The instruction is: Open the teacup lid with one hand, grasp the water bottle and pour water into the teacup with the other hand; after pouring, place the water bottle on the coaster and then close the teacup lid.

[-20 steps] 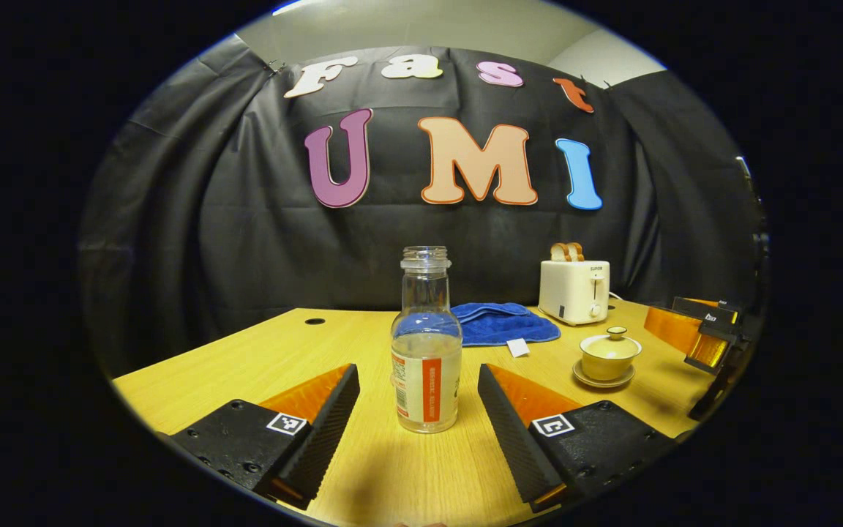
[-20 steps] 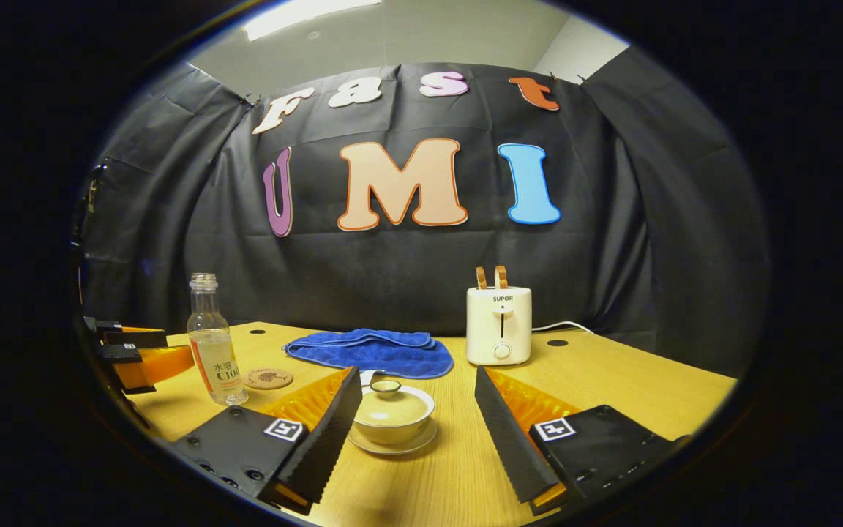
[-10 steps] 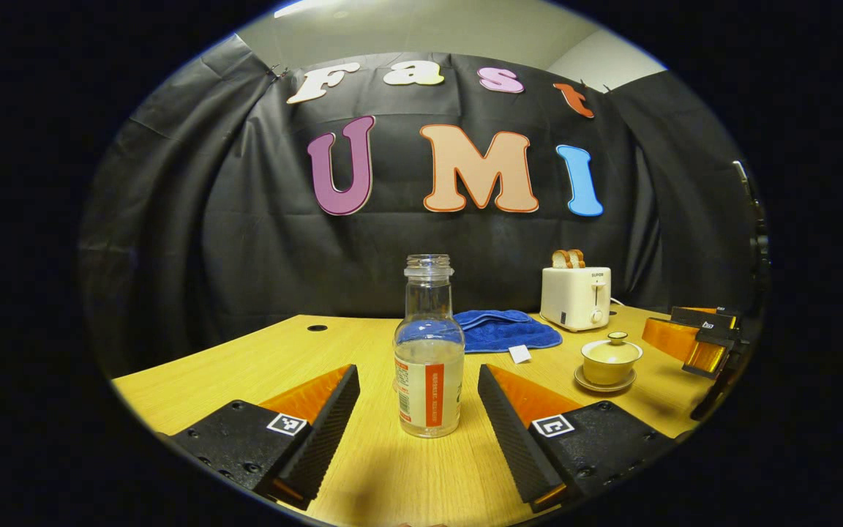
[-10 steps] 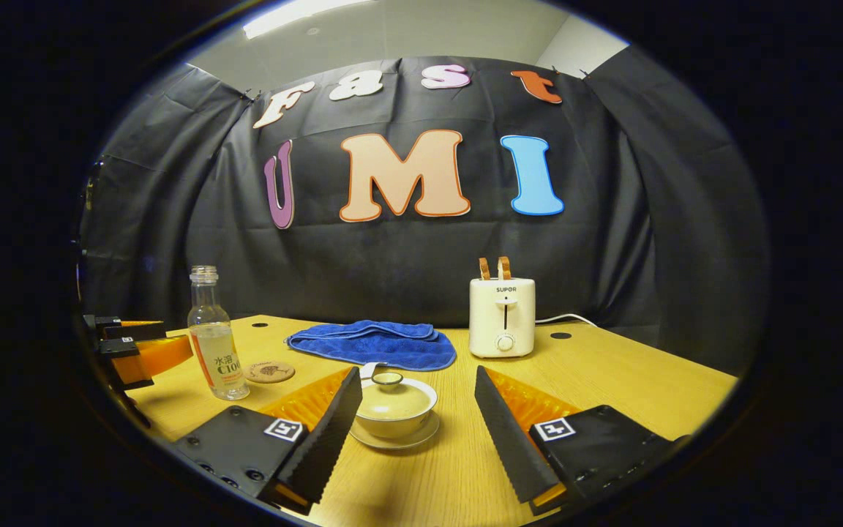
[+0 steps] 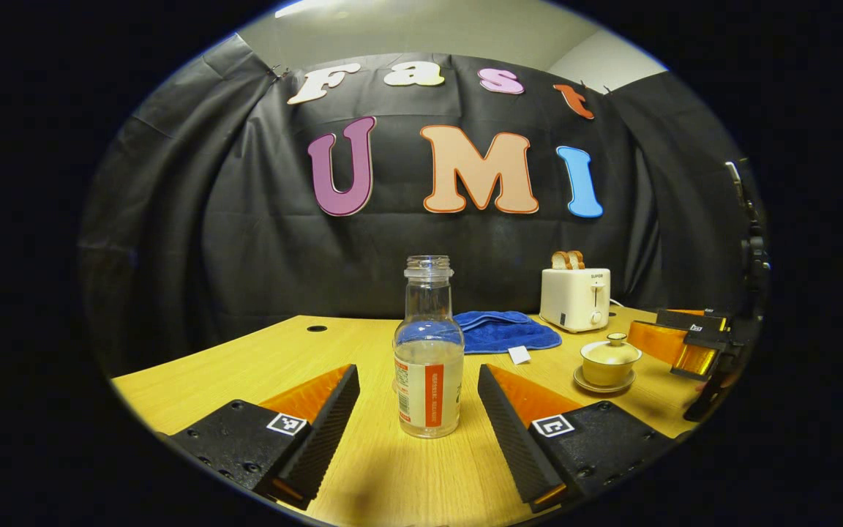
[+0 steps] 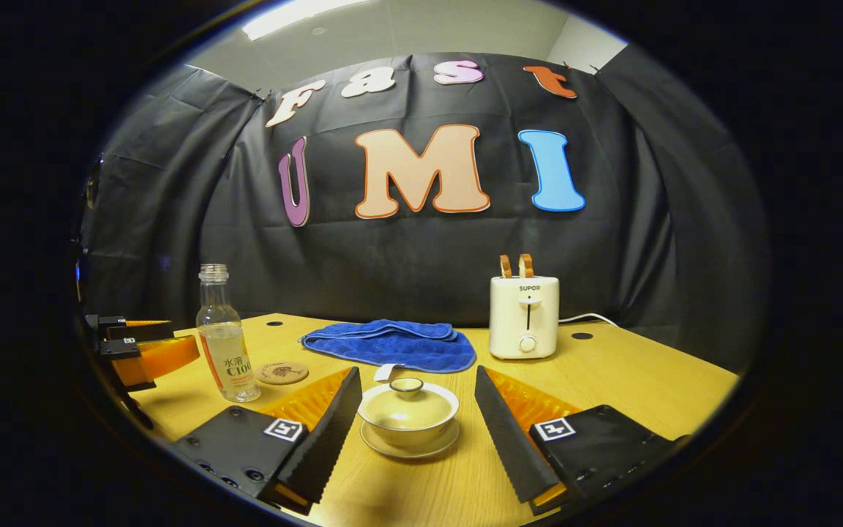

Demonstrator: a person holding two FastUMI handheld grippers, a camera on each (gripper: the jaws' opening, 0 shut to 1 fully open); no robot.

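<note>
A clear uncapped water bottle (image 5: 429, 366) with a white and orange label stands upright on the wooden table, about half full. My left gripper (image 5: 418, 399) is open, one finger on each side of the bottle, not touching it. The cream lidded teacup (image 6: 408, 411) sits on its saucer, lid with a small knob in place. My right gripper (image 6: 417, 410) is open around the cup without contact. In the right gripper view the bottle (image 6: 225, 351) stands at the left beside a round cork coaster (image 6: 282, 372), with the left gripper (image 6: 136, 350) next to it. The teacup (image 5: 609, 359) and right gripper (image 5: 688, 342) appear at the right in the left gripper view.
A folded blue towel (image 6: 392, 344) lies behind the teacup. A white toaster (image 6: 524, 316) holding two slices of bread stands at the back right, its cord trailing off. Cable holes (image 6: 581, 336) mark the wooden table (image 6: 634, 380).
The right gripper has shifted so the teacup now sits centred between its fingers. The left gripper has barely moved around the bottle.
</note>
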